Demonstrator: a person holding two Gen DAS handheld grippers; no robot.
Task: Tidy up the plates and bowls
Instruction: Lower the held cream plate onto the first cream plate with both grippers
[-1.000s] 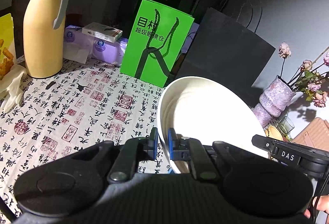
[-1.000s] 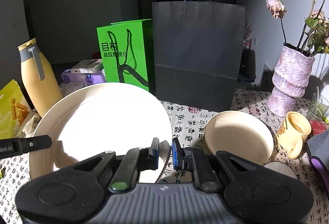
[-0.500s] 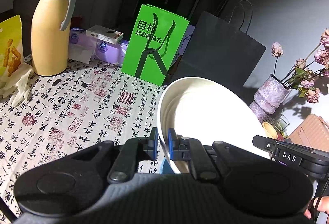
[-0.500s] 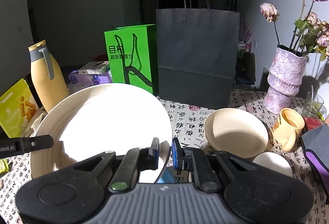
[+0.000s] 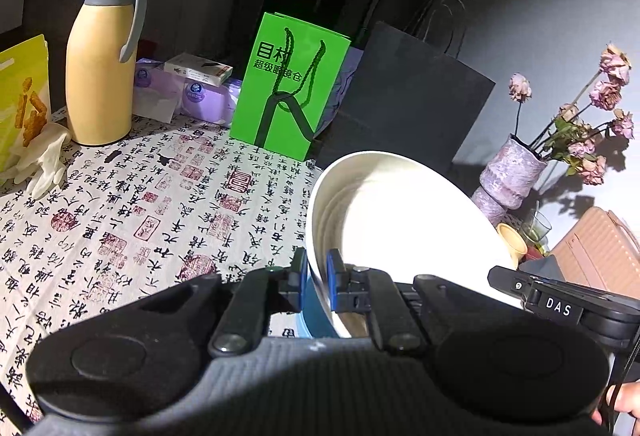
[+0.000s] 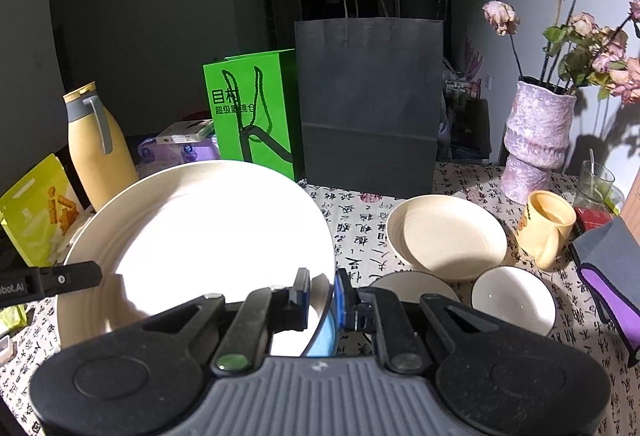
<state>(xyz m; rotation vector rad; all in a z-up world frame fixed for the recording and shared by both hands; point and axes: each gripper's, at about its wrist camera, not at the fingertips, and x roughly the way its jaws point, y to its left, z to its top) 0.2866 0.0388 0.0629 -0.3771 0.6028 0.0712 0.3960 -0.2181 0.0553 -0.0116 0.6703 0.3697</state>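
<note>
Close to both cameras, the big white plate (image 6: 192,248) is held up off the surface (image 5: 132,212) by two grippers at once. The left gripper (image 5: 317,268) has its fingers closed tight on the plate's rim at the bottom middle of the left view. The right gripper (image 6: 322,286) has its fingers closed on the other side of the rim at the bottom middle of the right view.

Since a second ago the plate has been carried along, gripped just the same. In the left view the yellow jug (image 5: 105,60) and the green bag (image 5: 290,88) have slid toward the right. In the right view the stuff on the surface sits higher in the picture, and more dishes show.

A blue dish (image 6: 322,334) now peeks out right under the plate. To its right a small white bowl (image 6: 514,298) has come into view, and behind it sits the cream plate (image 6: 446,236). I think the big plate is being brought back to sit with these dishes.
</note>
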